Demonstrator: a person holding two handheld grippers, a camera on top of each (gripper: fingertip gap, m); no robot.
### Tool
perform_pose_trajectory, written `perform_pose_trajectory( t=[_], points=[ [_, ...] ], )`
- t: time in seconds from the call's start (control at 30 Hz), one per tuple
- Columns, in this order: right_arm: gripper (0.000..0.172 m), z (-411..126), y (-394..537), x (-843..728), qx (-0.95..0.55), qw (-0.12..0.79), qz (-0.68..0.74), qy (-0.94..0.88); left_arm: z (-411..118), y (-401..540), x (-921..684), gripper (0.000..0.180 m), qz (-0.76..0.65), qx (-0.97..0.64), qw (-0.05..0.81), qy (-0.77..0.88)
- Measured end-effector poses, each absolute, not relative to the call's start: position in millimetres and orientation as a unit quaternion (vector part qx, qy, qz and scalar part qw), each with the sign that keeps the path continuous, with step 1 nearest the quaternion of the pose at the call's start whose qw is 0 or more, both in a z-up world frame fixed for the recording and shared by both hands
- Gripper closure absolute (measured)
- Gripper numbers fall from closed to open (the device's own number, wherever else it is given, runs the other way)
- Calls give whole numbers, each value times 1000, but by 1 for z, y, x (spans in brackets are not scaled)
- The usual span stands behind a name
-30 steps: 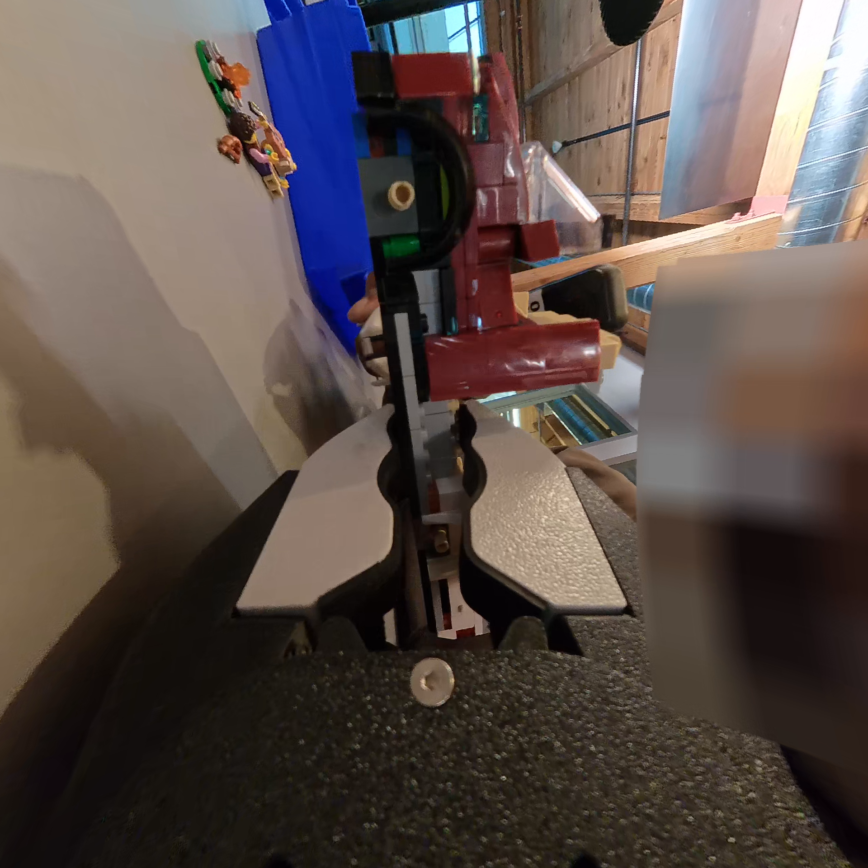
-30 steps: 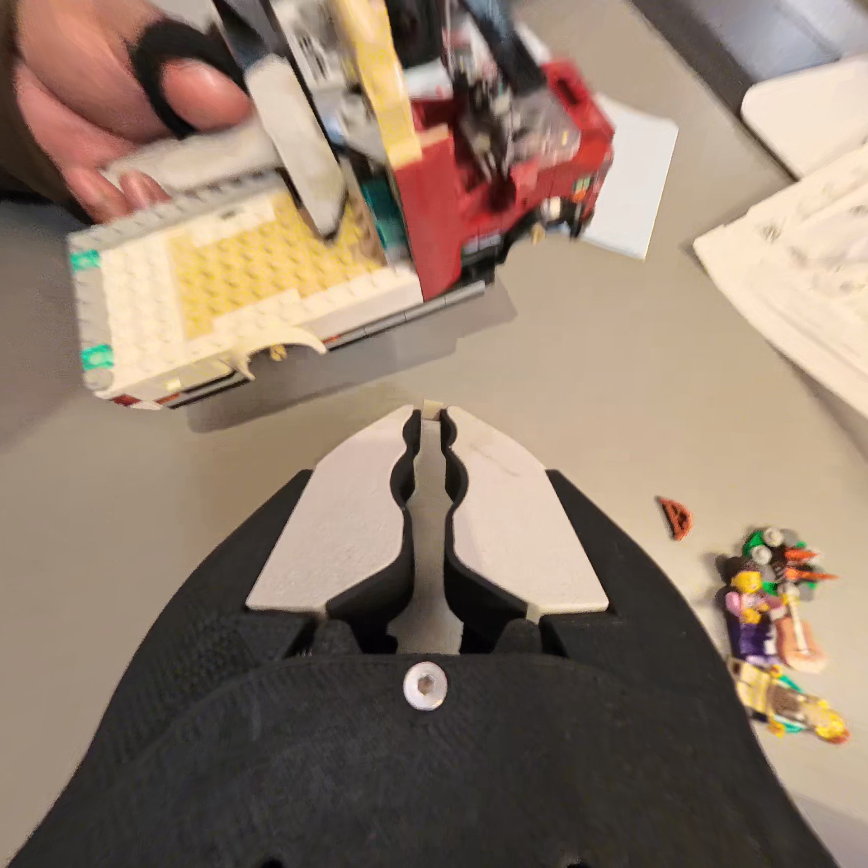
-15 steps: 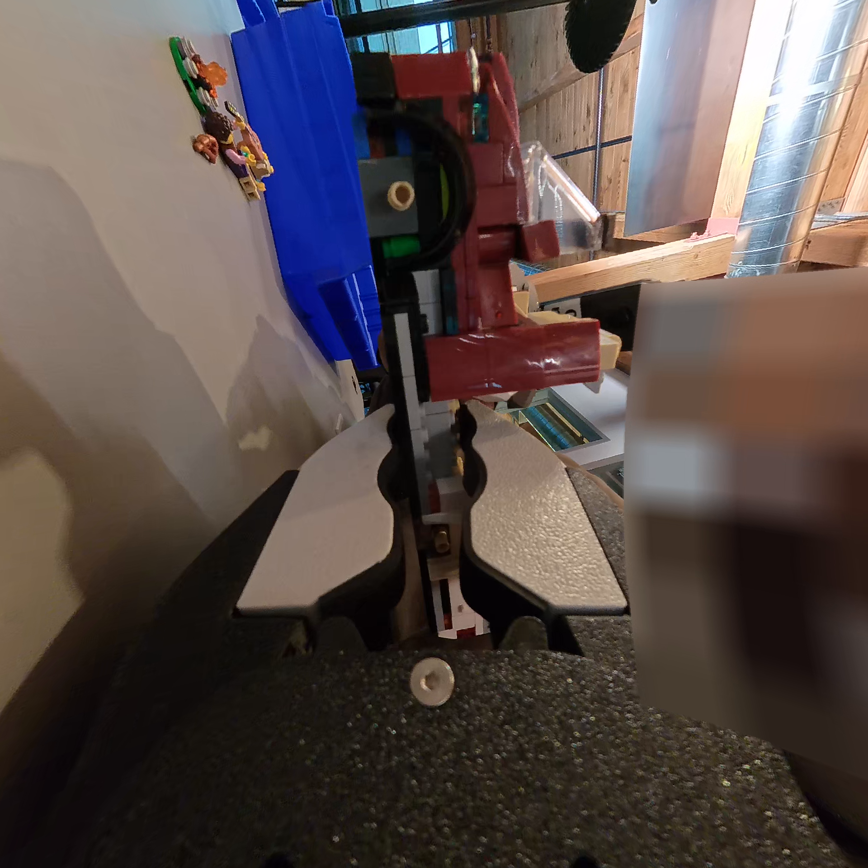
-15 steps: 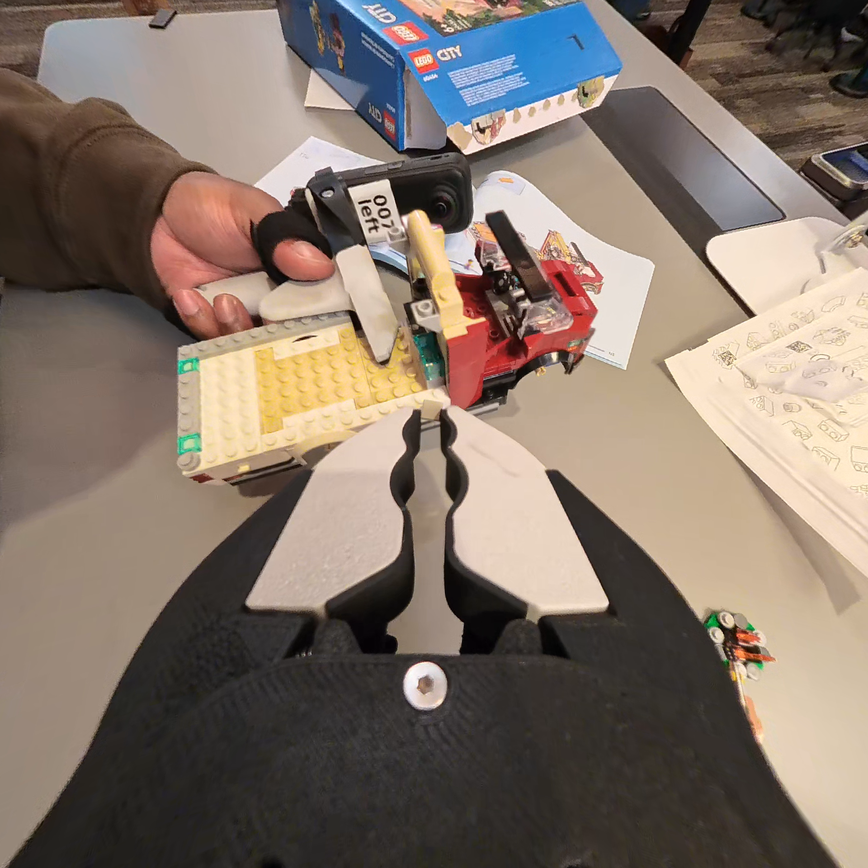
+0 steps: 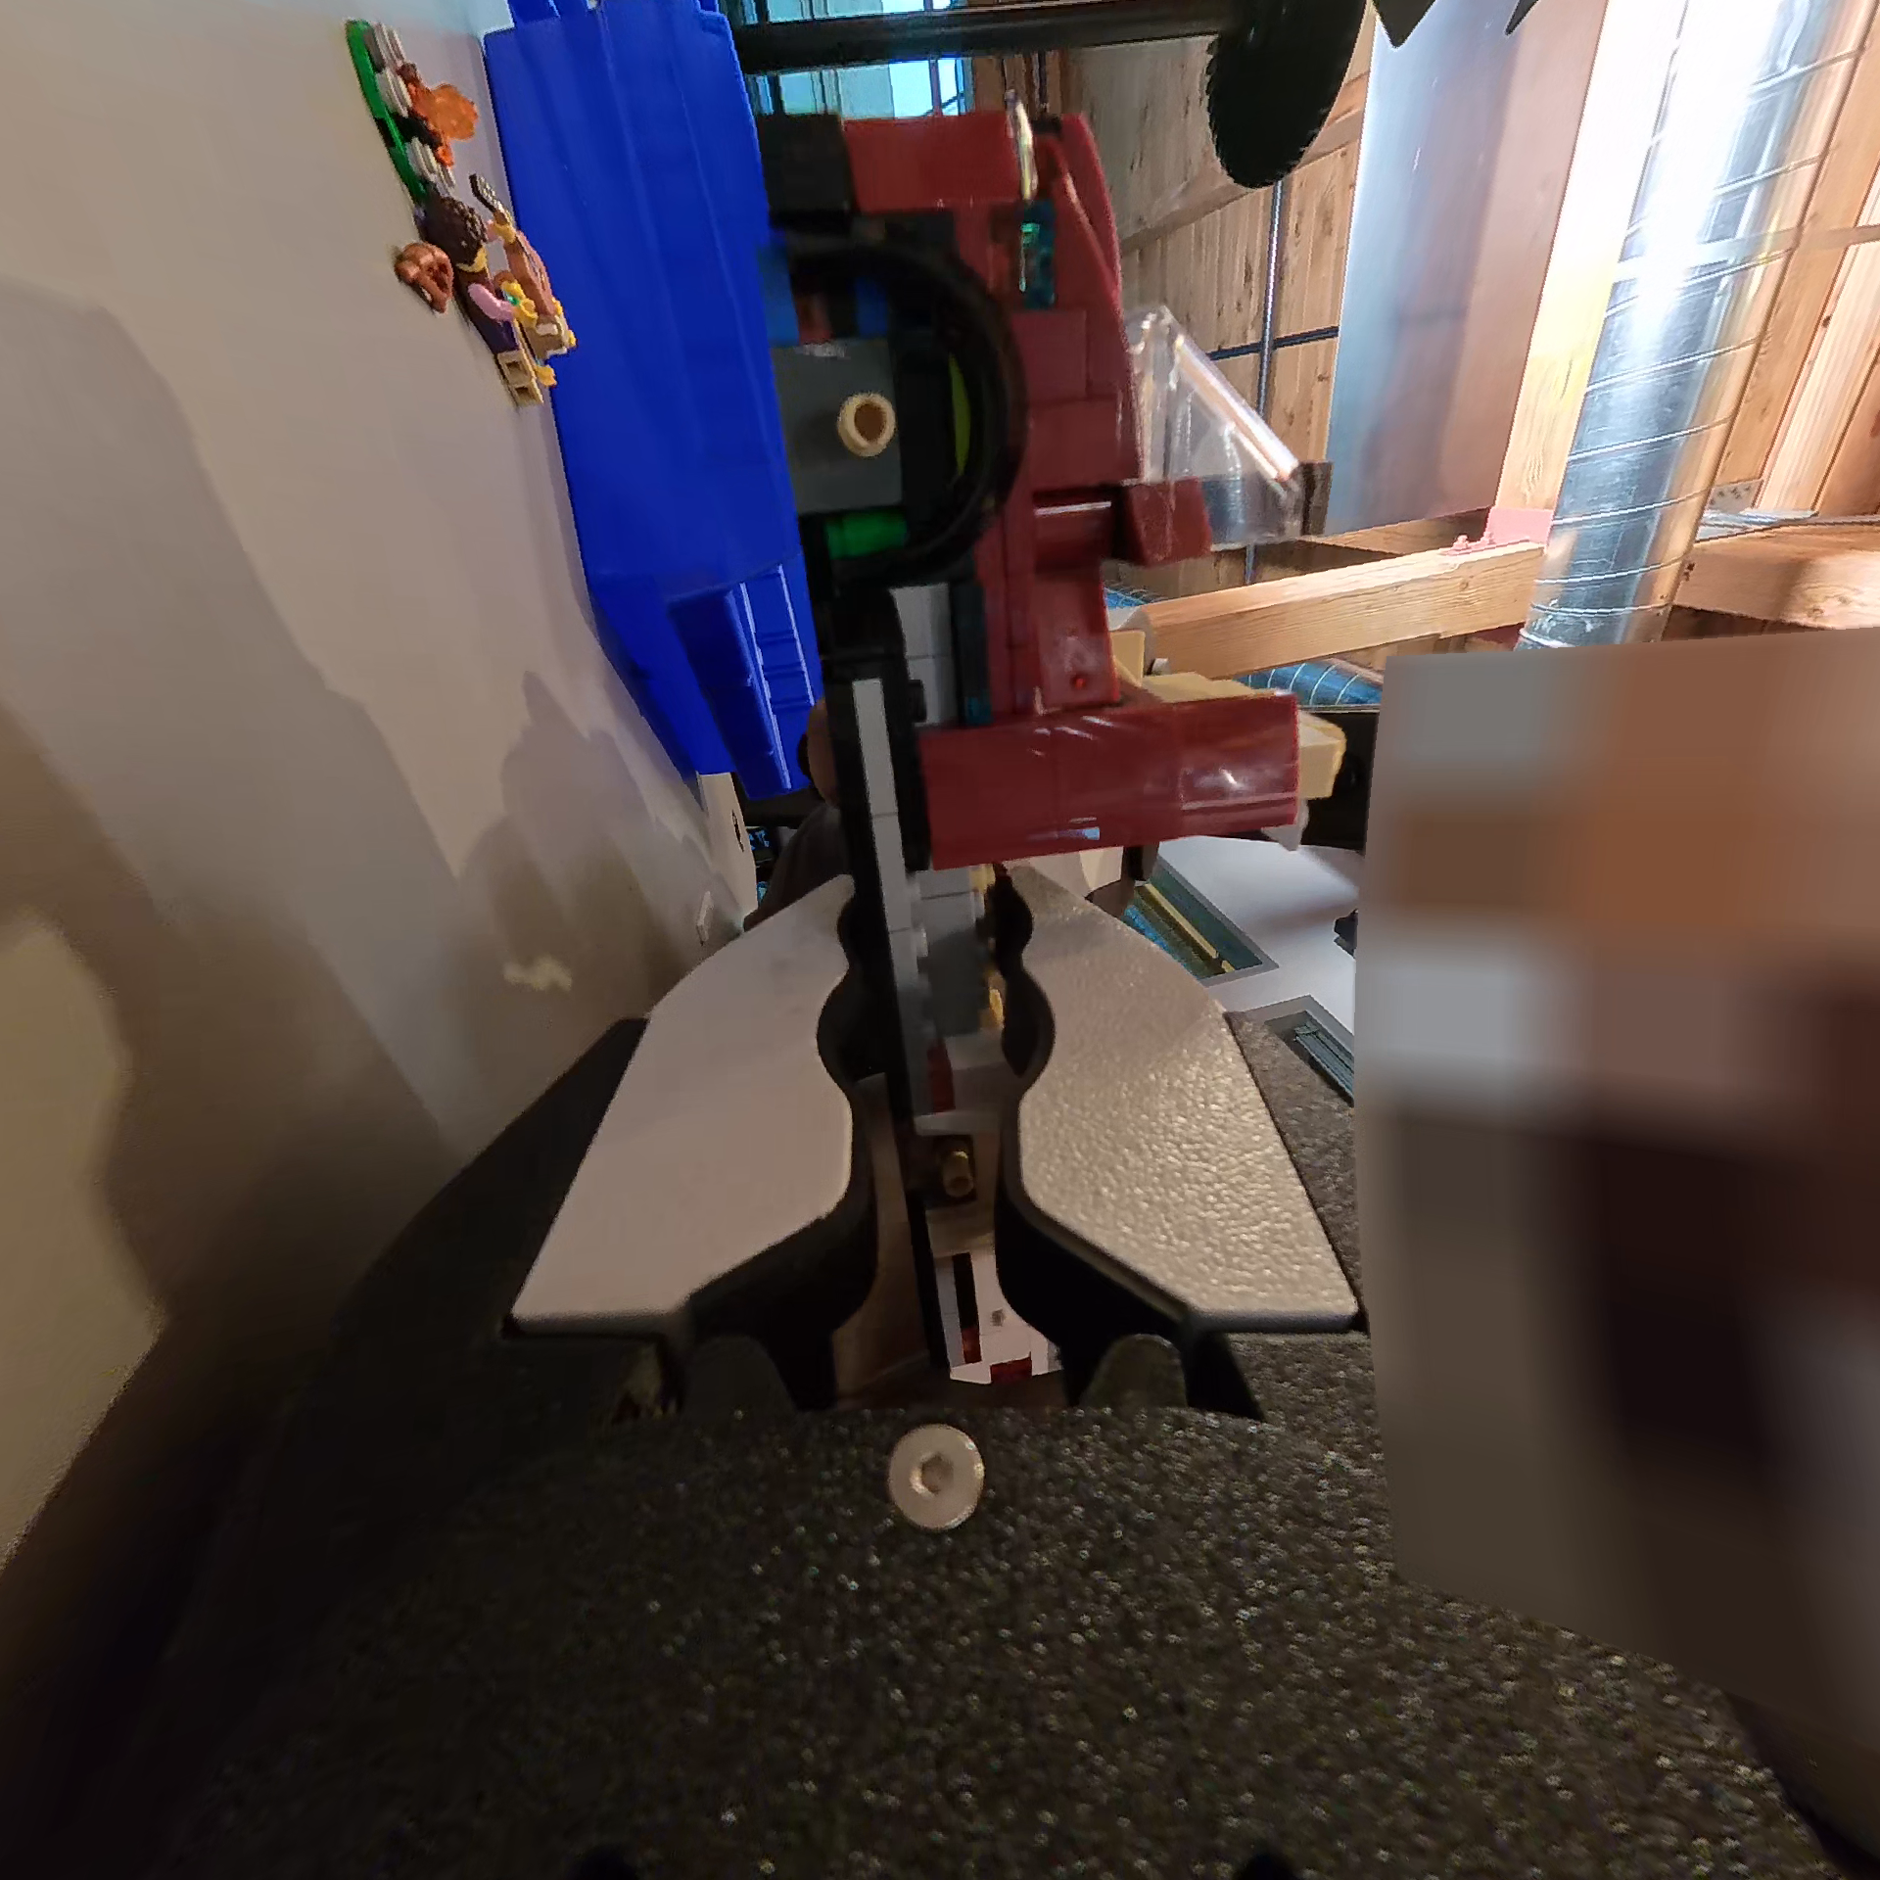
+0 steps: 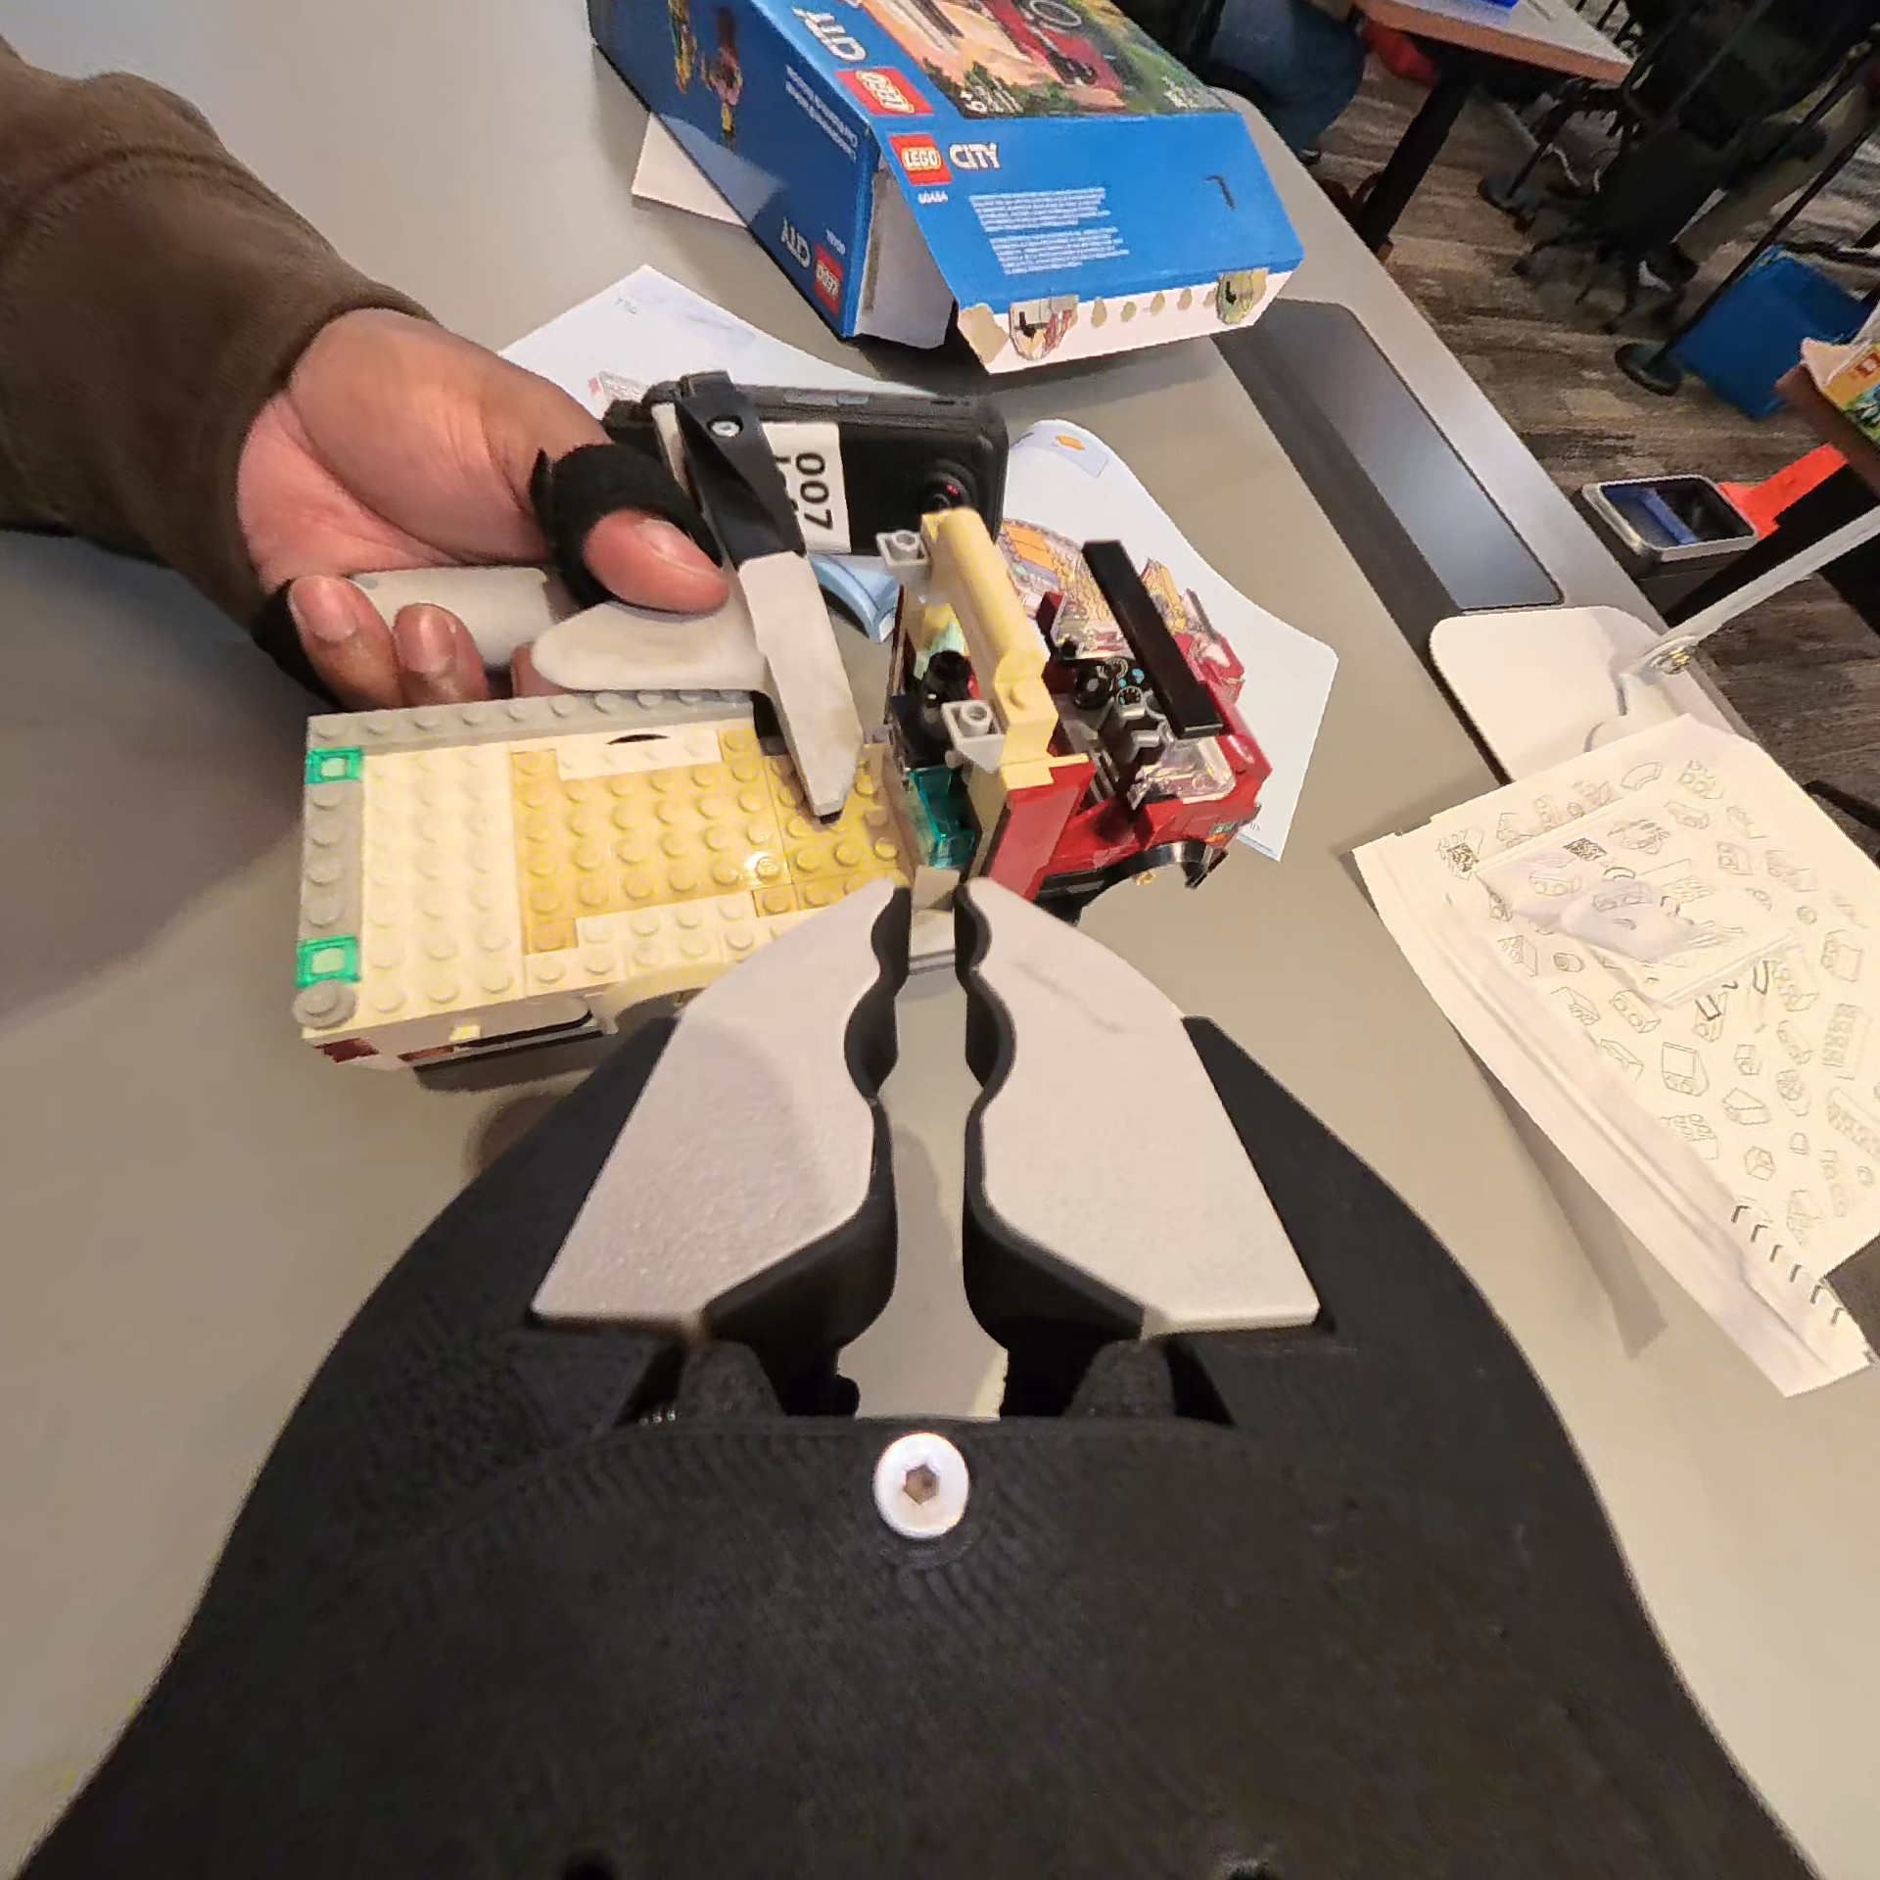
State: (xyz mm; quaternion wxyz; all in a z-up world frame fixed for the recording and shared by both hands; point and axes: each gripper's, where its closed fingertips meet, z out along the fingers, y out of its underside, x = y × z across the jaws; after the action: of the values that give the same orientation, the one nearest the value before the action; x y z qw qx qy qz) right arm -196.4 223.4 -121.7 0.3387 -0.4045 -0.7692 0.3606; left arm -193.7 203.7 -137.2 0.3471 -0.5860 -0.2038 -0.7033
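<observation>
While the left gripper clamps: left gripper (image 5: pixel 921 916) is closed on the low edge of a brick-built truck model (image 6: pixel 631 844), with both pads pressed on its grey and black base plates.
Model's place: on the grey table (image 6: pixel 203 1221), cream and yellow studded bed to the left, dark red cab to the right.
Hand: a person's hand (image 6: pixel 407 509) in a brown sleeve holds that gripper from the left.
Right gripper: right gripper (image 6: pixel 928 905) has narrow jaws pinching a small pale grey piece (image 6: pixel 931 931) at its very tips.
Piece's place: just beside the model's near edge, at the join of bed and cab. Whether it touches the model cannot be told.
Around: blue box (image 6: pixel 1017 153) behind, printed sheets (image 6: pixel 1679 966) to the right, and small toy figures (image 5: pixel 488 275) lying apart on the table.
</observation>
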Motion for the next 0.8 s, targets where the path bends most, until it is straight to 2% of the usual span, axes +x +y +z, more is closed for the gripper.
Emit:
perform_pose_trajectory(
  t=[0.8],
  points=[
    [164,-125,224,-198,-415,357,365,-753,-138,204,-195,159,-705,-582,345,-213]
  ],
)
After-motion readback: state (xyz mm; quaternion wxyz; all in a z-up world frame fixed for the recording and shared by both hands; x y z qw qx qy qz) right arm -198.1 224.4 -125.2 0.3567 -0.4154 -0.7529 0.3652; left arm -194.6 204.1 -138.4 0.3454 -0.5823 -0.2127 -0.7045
